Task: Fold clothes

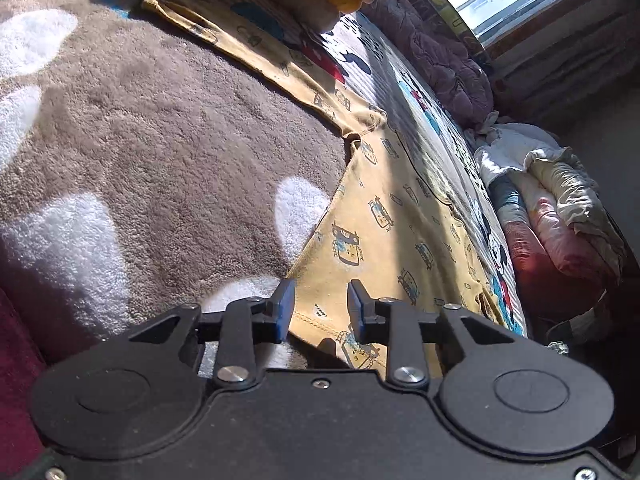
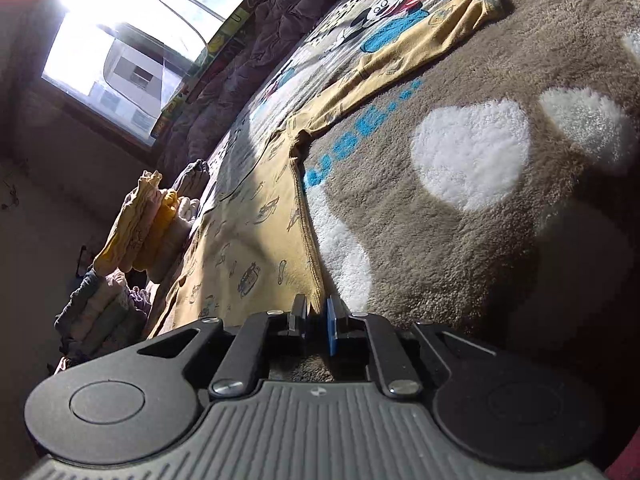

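Note:
A yellow printed garment (image 1: 372,220) lies spread flat on a brown fluffy blanket (image 1: 160,128), one sleeve reaching toward the far left. My left gripper (image 1: 321,300) is open, its blue pads astride the garment's hem corner, low over it. In the right wrist view the same garment (image 2: 256,224) lies on the left and its sleeve (image 2: 440,28) stretches to the far right. My right gripper (image 2: 318,312) is shut on the garment's stitched hem edge, with the cloth pinched between the pads.
A Mickey Mouse sheet (image 1: 452,160) lies beyond the garment. A pile of folded clothes (image 2: 148,216) sits at the bed's edge, and bundled bedding (image 1: 560,208) lies by the wall. A window (image 2: 132,40) lets in strong sun.

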